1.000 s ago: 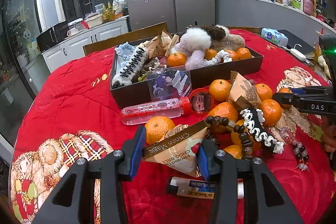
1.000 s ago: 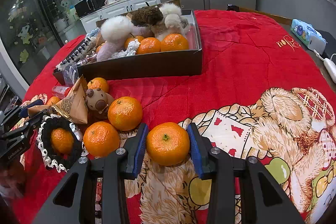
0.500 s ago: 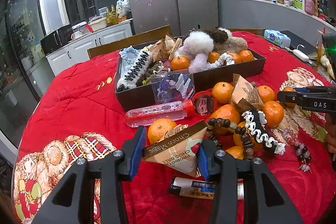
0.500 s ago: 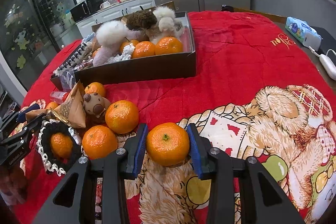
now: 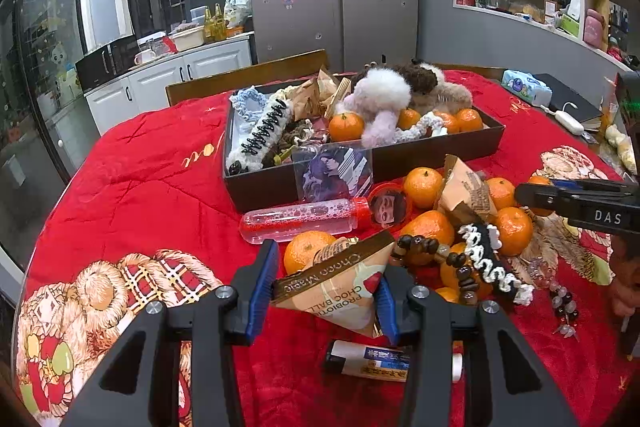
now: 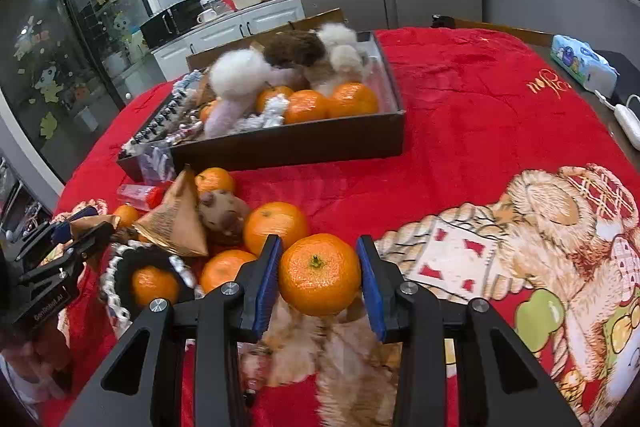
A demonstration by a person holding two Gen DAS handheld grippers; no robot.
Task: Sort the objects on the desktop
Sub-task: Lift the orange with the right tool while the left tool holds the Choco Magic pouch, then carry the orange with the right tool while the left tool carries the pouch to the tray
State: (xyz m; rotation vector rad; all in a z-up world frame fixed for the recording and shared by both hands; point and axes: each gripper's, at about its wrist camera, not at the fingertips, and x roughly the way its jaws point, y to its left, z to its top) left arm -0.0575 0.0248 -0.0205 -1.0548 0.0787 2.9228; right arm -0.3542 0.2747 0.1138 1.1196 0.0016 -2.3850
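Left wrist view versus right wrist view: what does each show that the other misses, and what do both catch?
Only the left wrist view shows the left gripper with jaws closed on the Choco Magic snack packet, a small tube beneath it, and the bead bracelet.

Only the right wrist view shows the right gripper holding a mandarin, and a brown plush toy.

Both show the dark box of sorted items, loose mandarins and the red tablecloth.

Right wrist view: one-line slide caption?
Right gripper shut on a tangerine, lifted above the red cloth, with the box ahead.
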